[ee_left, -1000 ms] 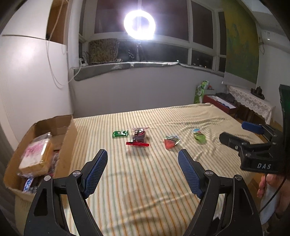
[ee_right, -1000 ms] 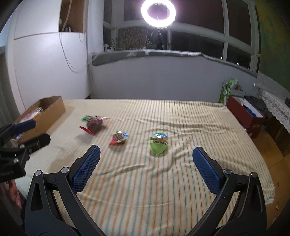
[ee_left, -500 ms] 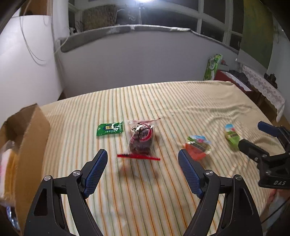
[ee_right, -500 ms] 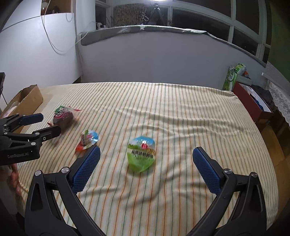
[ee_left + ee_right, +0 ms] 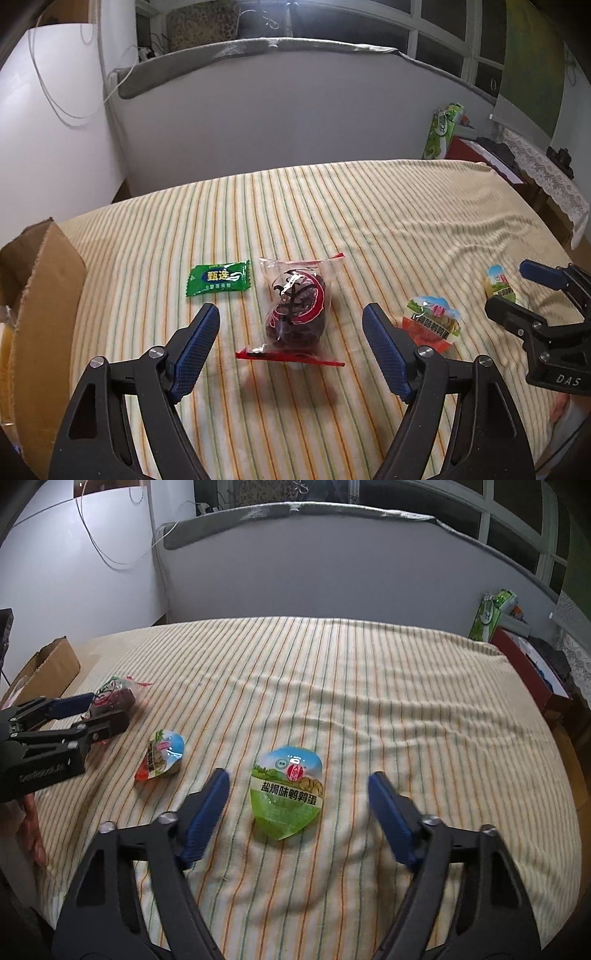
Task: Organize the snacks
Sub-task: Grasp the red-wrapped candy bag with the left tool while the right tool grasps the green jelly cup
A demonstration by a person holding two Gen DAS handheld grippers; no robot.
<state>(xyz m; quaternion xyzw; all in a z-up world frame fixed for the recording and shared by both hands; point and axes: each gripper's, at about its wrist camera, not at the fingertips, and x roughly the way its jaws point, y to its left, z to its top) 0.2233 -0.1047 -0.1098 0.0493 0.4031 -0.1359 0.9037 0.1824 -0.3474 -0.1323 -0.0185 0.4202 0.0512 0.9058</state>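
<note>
Left gripper fingers closing around date bag; right gripper fingers closing around green pouch, untouched.

Dim, warm indoor light falls on the striped bedspread, with dark night windows behind. Snack wrappers glint, soft shadows lie underneath, and the edges bend and darken.

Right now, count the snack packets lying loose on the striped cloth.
4: green packet far left, dark red bag beside it, red-bottomed pouch right of that, green pouch rightmost. More may be hidden in the cardboard box.
</note>
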